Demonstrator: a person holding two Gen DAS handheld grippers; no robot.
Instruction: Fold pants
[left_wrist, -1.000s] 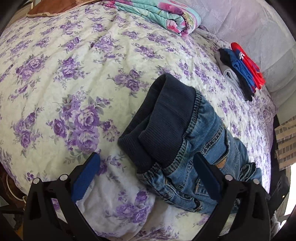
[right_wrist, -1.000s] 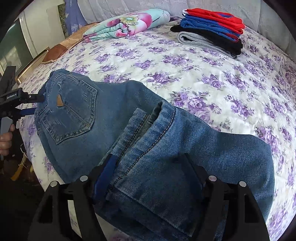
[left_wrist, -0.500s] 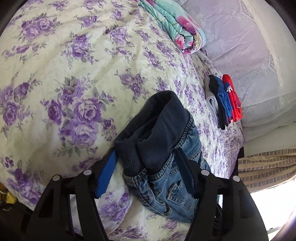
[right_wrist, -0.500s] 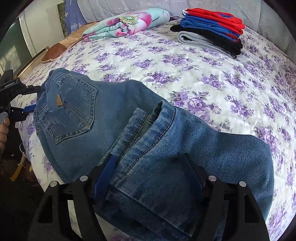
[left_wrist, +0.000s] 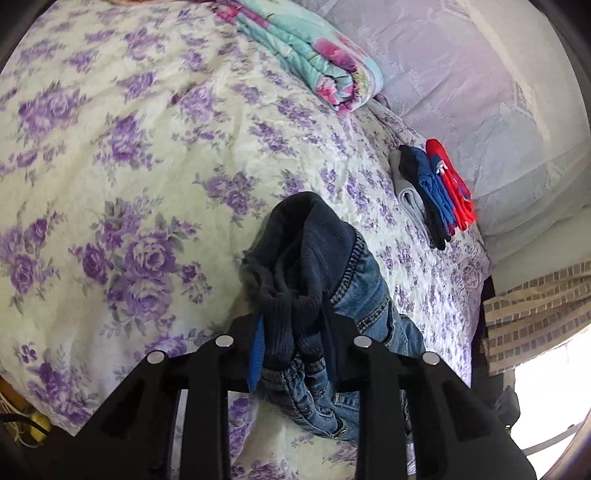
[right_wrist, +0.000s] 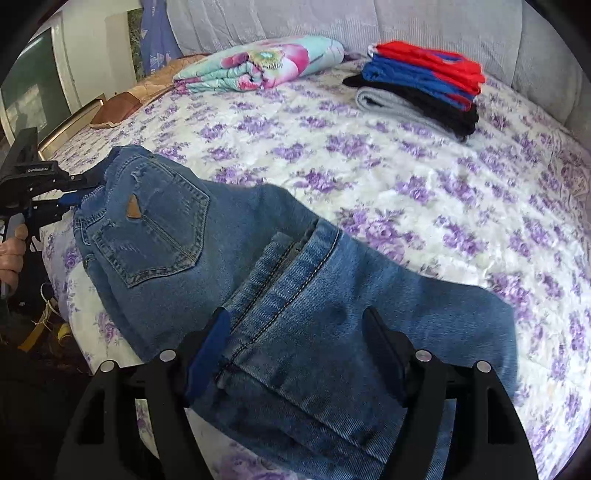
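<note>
Beyond the jeans (right_wrist: 258, 266) — folded clothes (right_wrist: 421, 88), blanket (right_wrist: 258, 62); left hand-held gripper (left_wrist: 291, 343) closing on waistband, right (right_wrist: 295, 354) seemingly clamped.

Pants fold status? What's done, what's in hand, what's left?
Done: jeans lie doubled leg-on-leg on the bed. In hand: left tongs closing on the waistband; right tongs straddle the cuffs, grip unclear. Left: fold end to end, perhaps add to the folded stack.

Close wrist views, perhaps facing, sharing jeans (left_wrist: 354, 280).
</note>
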